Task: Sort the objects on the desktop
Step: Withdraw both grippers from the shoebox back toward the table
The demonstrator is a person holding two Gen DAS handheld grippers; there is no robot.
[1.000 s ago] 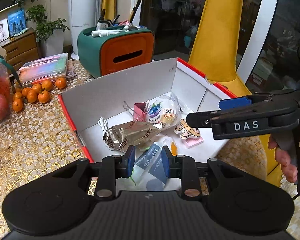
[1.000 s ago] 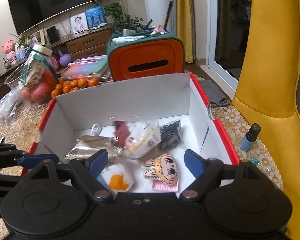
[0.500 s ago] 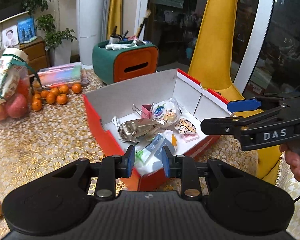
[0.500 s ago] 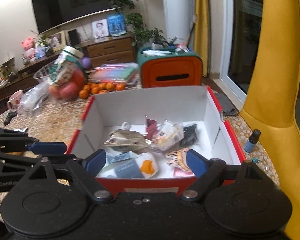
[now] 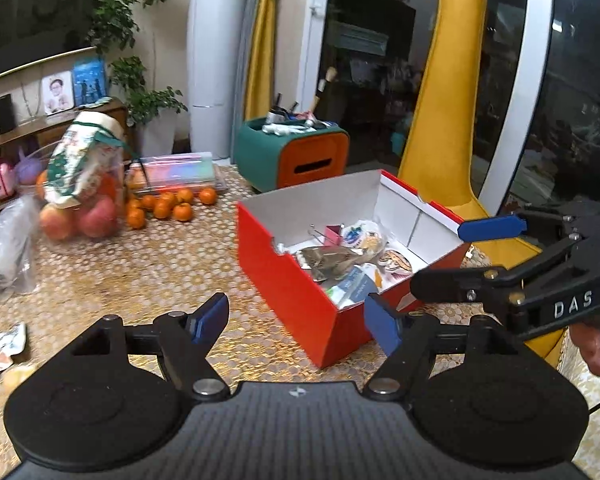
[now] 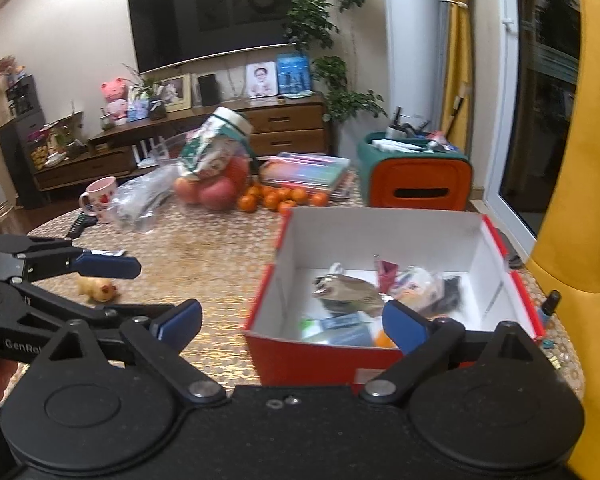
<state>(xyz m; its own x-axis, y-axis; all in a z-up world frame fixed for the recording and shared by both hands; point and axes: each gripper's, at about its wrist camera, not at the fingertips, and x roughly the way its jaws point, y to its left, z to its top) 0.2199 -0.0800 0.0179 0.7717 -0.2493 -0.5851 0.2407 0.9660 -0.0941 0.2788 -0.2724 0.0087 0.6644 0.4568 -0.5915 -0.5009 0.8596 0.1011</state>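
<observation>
**Both grippers empty above the table; loose items left of the red box still to collect**

The red box already holds a heap of small things: a silver foil pouch, a clear packet, a tube and a cartoon-face piece. Both tools hang short of its near wall. The left gripper has its jaws spread wide with nothing between them; the right gripper is likewise wide and empty.

By my reading, this is the gap between a drop and the next pick. Left of the box, out on the gold patterned tablecloth, lies a small yellow toy, and farther left a crumpled wrapper. Right of the box stands a small dark-capped bottle, just beside its wall. The next move probably calls for a swing left and down to the toy, jaws straddling it.

Beyond the box sit tangerines, a bag of apples, a pink mug and an orange-and-green organiser, all well clear of that path. The yellow chair crowds the box's right side.
</observation>
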